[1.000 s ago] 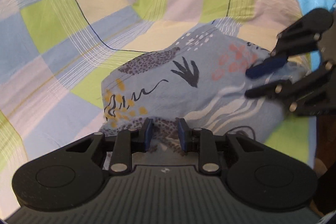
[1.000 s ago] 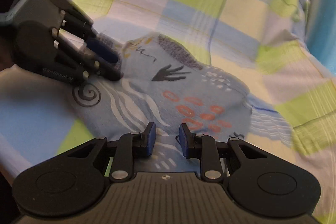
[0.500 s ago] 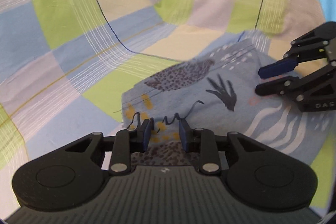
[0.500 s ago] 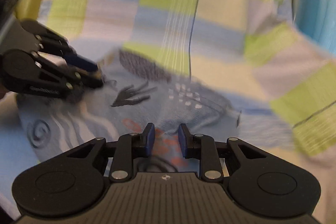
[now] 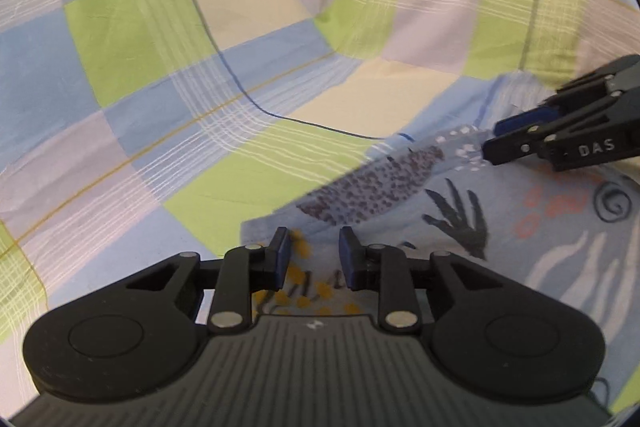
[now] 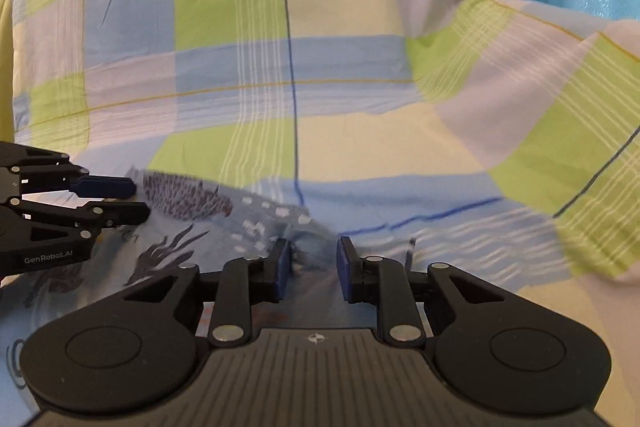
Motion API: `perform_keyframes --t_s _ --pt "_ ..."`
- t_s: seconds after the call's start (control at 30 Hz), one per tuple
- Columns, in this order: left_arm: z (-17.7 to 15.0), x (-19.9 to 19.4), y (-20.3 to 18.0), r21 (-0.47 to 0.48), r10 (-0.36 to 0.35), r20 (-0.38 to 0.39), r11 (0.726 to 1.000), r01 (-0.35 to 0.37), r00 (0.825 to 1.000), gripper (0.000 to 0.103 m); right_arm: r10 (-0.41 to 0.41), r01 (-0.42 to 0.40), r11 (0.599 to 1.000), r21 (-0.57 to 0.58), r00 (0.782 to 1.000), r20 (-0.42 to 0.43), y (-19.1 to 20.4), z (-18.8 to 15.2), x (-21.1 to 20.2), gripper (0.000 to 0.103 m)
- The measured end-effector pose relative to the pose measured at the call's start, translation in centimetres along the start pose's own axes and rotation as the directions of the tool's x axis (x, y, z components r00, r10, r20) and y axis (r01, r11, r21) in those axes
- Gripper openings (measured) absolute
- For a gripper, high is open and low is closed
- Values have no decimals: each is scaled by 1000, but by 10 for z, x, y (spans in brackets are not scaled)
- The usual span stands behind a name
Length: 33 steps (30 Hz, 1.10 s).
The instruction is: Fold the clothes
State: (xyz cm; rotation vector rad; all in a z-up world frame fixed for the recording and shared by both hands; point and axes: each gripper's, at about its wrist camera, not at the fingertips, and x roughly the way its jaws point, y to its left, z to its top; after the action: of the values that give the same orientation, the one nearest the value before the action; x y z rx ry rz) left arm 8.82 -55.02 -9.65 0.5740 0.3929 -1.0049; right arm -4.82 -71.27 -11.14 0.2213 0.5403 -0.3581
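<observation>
My left hand-held gripper (image 5: 311, 255) has slid along the patterned garment (image 5: 500, 227) to its left edge, jaws narrowly apart, empty. My right hand-held gripper (image 6: 310, 269), likewise parted and empty, now reaches its far-right edge on the checked bedsheet (image 6: 328, 75), so I judge the fold pressed flat.

Printed garment (image 5: 540, 239) cut off at lower right, partly behind left tool (image 5: 311, 258).
</observation>
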Motion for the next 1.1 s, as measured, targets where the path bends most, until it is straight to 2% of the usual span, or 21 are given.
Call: perform_keyframes --t_s 0.03,0.1,0.17,0.23,0.27,0.33,0.4,0.53,0.6,0.67,0.73,0.83,1.0,1.1 --pt "0 4 7 -22 12 -7 1000 -12 1000 24 3 -3 1000 12 1000 2 -4 1 1 32" --pt "-2 9 18 -71 -3 -12 997 3 1000 25 -6 5 999 38 1000 11 -7 0 0 35" --pt "-2 5 23 -94 5 -5 996 -5 1000 23 -25 23 998 55 999 29 -7 0 -6 32" --pt "4 -8 19 -38 58 22 998 -58 998 21 -47 45 999 28 996 81 1 7 -21 23" --pt "7 -16 18 -28 66 43 997 -65 997 21 -38 36 999 17 994 106 6 10 -27 24" --pt "14 -21 18 -70 8 70 998 -3 998 21 -4 4 1000 -2 992 128 16 15 -31 24" --pt "20 -20 16 -102 -57 84 993 65 995 21 46 -44 999 -23 995 94 28 14 -20 24" --pt "15 4 -2 -25 -66 23 997 66 998 22 69 -68 993 -95 998 5 44 6 9 23" --pt "10 7 0 -24 -55 35 998 56 998 26 45 -43 994 -105 999 10 42 3 13 16" --pt "8 8 12 -61 -28 26 998 30 999 26 8 -6 998 -66 999 33 33 2 10 14" --pt "3 8 23 -94 17 4 995 -16 1000 25 -25 25 1000 -6 999 46 19 1 6 19" --pt "-5 13 32 -113 26 -34 993 -29 999 22 -22 22 998 56 1000 9 2 -6 10 24" --pt "-5 9 30 -92 40 -53 995 -45 998 22 -148 148 989 -1 989 2 1 -7 -4 27" --pt "-3 2 28 -58 58 -65 996 -62 996 22 -144 145 989 -39 989 38 10 -3 -28 27"
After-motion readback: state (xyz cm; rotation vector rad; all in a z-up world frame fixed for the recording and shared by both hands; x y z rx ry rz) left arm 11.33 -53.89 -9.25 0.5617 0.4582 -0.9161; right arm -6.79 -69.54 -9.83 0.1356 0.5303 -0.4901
